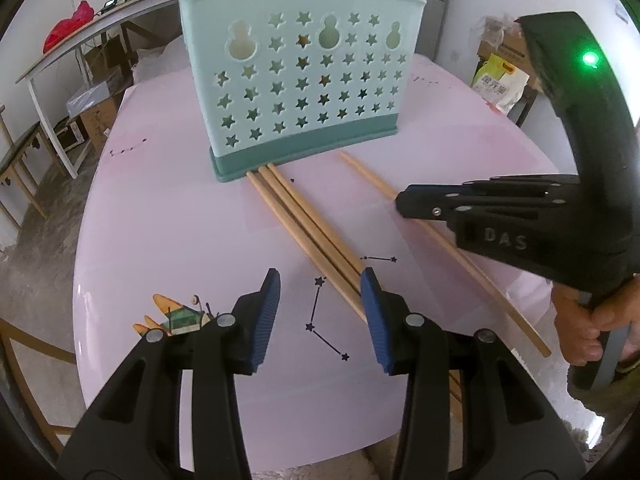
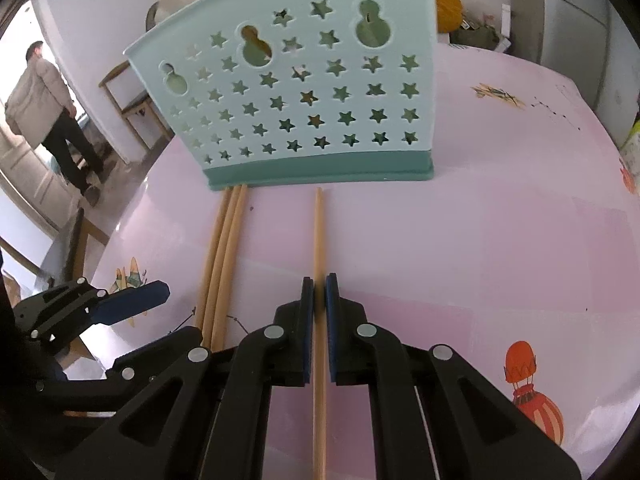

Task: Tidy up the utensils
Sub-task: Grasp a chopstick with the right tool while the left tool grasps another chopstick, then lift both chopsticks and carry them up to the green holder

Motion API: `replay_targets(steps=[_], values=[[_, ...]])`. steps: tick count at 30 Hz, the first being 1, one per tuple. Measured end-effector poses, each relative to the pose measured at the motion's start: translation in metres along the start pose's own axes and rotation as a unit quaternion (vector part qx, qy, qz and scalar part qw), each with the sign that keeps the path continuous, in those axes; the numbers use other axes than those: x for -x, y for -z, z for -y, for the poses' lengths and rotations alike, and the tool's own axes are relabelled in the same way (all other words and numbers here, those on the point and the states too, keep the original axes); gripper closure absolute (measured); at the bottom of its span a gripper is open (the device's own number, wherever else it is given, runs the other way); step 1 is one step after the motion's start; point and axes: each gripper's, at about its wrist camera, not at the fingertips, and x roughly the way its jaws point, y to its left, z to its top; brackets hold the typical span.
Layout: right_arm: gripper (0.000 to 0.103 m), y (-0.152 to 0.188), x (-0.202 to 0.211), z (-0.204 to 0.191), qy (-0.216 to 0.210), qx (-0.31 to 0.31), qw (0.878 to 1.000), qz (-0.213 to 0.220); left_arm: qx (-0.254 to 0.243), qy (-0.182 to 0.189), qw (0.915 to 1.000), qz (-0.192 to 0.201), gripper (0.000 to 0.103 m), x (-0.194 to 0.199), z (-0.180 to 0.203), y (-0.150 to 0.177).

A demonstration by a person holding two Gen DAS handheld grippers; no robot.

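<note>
Your right gripper (image 2: 319,292) is pinched tight on the single chopstick (image 2: 319,232), which runs straight ahead of it with its tip just short of the holder (image 2: 304,92). That is the pick-up step of tidying the chopsticks. Your left gripper (image 1: 320,300) stands part-open with nothing between its pads; the bundle of three chopsticks (image 1: 304,224) lies just beside its right finger (image 1: 376,320), ends touching the holder's base. Next, I judge, you must lift the held chopstick, tip it upright and lower it into the holder on the table (image 2: 480,240).
</note>
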Motion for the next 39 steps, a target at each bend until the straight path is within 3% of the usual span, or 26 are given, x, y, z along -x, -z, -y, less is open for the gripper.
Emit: replay_targets(steps=[11,14,16,21,31,39], values=[[0.097,0.003,0.007,0.010,-0.007,-0.006,1.000,0.005,-0.005,-0.025,0.9996,-0.012,0.068,-0.004,-0.001,0.000],[0.097,0.003,0.007,0.011,-0.007,-0.006,1.000,0.005,-0.006,-0.034,0.9993,-0.016,0.078,-0.004,-0.005,-0.001],[0.097,0.003,0.007,0.010,-0.006,-0.006,1.000,0.005,-0.001,-0.039,0.9990,-0.021,0.090,-0.003,-0.009,-0.002],[0.097,0.002,0.007,0.007,0.003,0.001,1.000,0.007,0.014,-0.044,0.9983,-0.034,0.097,0.001,-0.017,0.000],[0.097,0.008,0.017,0.019,0.020,-0.011,1.000,-0.012,0.034,-0.045,0.9961,-0.068,0.098,0.017,-0.035,0.017],[0.096,0.005,0.015,0.026,0.011,-0.019,0.999,-0.029,0.032,-0.038,0.9953,-0.084,0.092,0.011,-0.038,0.006]])
